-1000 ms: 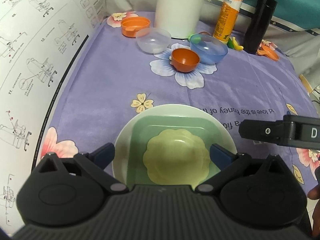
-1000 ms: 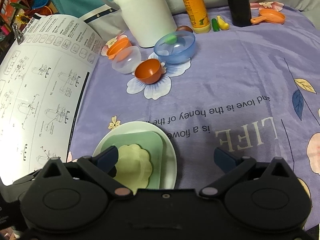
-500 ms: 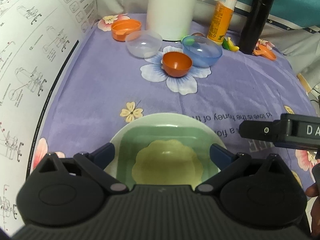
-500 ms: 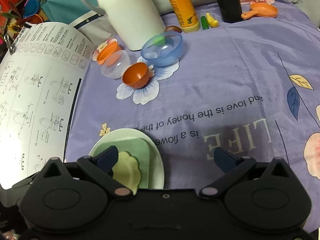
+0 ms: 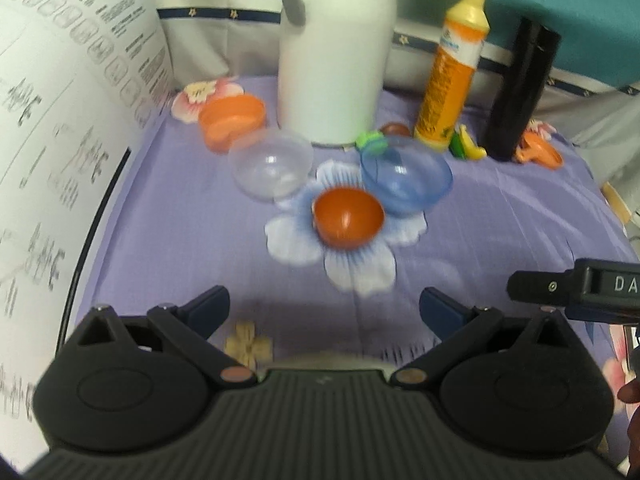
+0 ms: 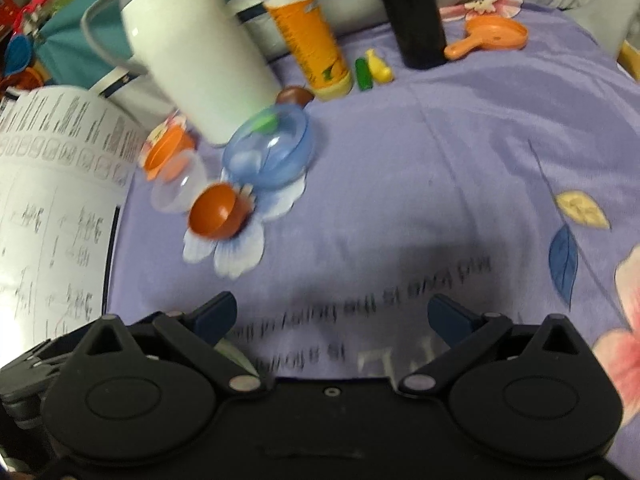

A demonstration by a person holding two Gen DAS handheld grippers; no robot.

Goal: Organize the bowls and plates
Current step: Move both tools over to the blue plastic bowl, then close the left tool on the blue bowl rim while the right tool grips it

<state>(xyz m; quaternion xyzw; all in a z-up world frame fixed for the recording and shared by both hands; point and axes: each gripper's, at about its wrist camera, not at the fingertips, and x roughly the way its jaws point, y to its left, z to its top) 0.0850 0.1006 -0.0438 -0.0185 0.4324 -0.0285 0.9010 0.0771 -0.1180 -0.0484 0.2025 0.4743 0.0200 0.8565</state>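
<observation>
Three small bowls sit on the purple cloth ahead: an orange bowl (image 5: 347,216) (image 6: 216,211), a blue see-through bowl (image 5: 406,176) (image 6: 269,153) and a clear bowl (image 5: 271,168) (image 6: 178,184). An orange dish (image 5: 232,119) (image 6: 167,150) lies behind them. My left gripper (image 5: 324,308) is open and empty, a short way in front of the orange bowl. My right gripper (image 6: 331,314) is open and empty over the printed text. The stacked plates show only as a pale sliver (image 5: 332,360) (image 6: 234,354) under each gripper body.
A white jug (image 5: 334,44) (image 6: 200,68), an orange bottle (image 5: 450,72) (image 6: 308,28) and a black flask (image 5: 520,88) (image 6: 416,12) line the back. A curled instruction sheet (image 5: 56,160) (image 6: 48,208) borders the left. An orange toy pan (image 6: 488,40) lies back right.
Both grippers have moved forward toward the bowls. The plate stack has slid out of sight beneath them, and both views are now motion-blurred.
</observation>
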